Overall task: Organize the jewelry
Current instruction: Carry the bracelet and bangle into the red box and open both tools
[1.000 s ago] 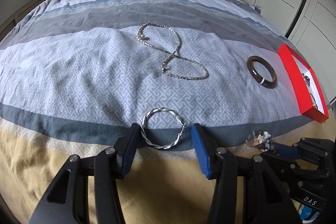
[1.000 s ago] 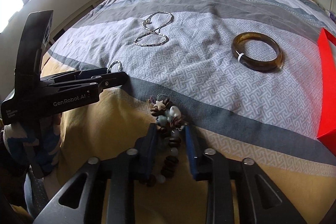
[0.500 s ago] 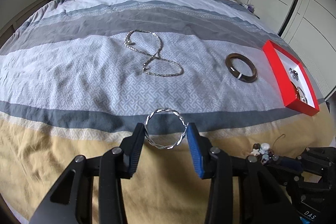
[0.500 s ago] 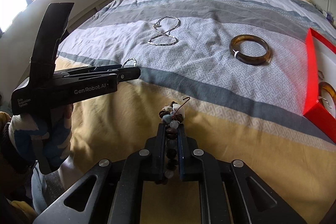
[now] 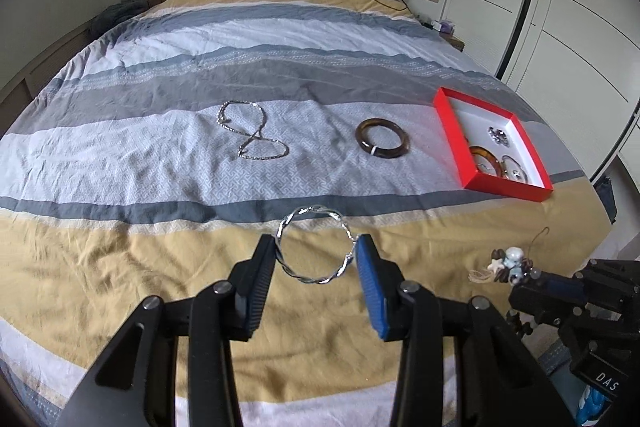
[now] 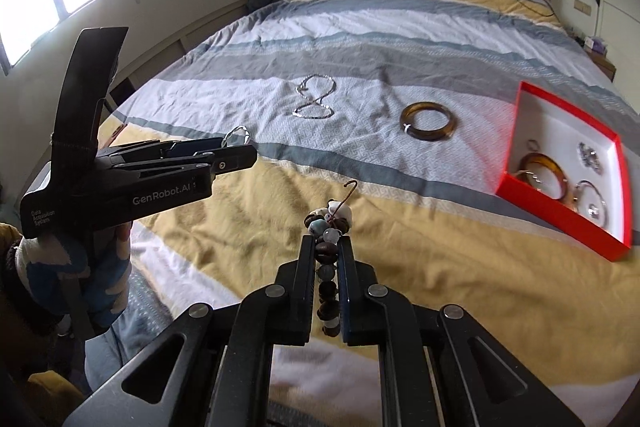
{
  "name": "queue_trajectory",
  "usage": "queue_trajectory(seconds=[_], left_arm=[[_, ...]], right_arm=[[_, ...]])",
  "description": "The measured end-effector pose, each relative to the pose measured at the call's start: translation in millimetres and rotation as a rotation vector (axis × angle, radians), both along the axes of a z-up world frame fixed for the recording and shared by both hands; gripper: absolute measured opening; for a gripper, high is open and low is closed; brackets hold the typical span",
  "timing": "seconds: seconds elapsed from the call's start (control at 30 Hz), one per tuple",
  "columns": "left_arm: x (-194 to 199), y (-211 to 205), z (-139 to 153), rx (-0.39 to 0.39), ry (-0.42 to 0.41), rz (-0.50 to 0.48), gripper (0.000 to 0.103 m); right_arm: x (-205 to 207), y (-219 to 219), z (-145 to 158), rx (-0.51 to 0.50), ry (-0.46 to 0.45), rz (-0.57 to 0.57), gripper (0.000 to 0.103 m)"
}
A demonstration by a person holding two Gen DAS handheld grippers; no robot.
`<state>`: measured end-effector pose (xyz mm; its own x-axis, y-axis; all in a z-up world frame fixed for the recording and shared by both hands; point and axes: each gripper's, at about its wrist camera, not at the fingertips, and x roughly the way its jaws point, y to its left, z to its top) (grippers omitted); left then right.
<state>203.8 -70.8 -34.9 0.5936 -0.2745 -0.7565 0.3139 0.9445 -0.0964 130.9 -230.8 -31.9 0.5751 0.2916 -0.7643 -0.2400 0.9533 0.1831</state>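
**Two pieces lifted, both bound for the red box**

Two claws each carry a piece of jewelry above the bed [image 5: 160, 131]. The left claw [image 5: 316, 259] pinches a twisted silver bangle [image 5: 315, 247] across its width, one pad against each side of the ring. The right claw [image 6: 325, 247] is pressed nearly together on a beaded bracelet [image 6: 327, 227], whose beads bunch beyond the tips while the rest of the strand hangs between the fingers.

The red box [image 5: 454, 143] sits open near the bed's right edge and already holds an amber bangle and a few small silver pieces. Just left of the box lies a brown bangle [image 5: 382, 139]; further left of it, well apart from the box, a silver chain necklace [image 5: 256, 137] lies looped on the cover.

The step in hand looks like the carry. Next, each claw needs to travel across to the box, come over its white floor clear of the raised rim, and spread to drop its piece. The dangling strand could catch on the rim.
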Motion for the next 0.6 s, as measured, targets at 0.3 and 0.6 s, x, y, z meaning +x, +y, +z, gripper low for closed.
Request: queue_trajectory(seconds=[0.3, 0.6], left_arm=[[-53, -15, 30, 0.002, -0.045, -0.029, 0.039], [-89, -48, 38, 0.002, -0.037, -0.089, 0.039]], right_arm=[[-60, -22, 35, -0.001, -0.080, -0.056, 0.010], [-105, -58, 55, 0.020, -0.144, -0.137, 0.010]])
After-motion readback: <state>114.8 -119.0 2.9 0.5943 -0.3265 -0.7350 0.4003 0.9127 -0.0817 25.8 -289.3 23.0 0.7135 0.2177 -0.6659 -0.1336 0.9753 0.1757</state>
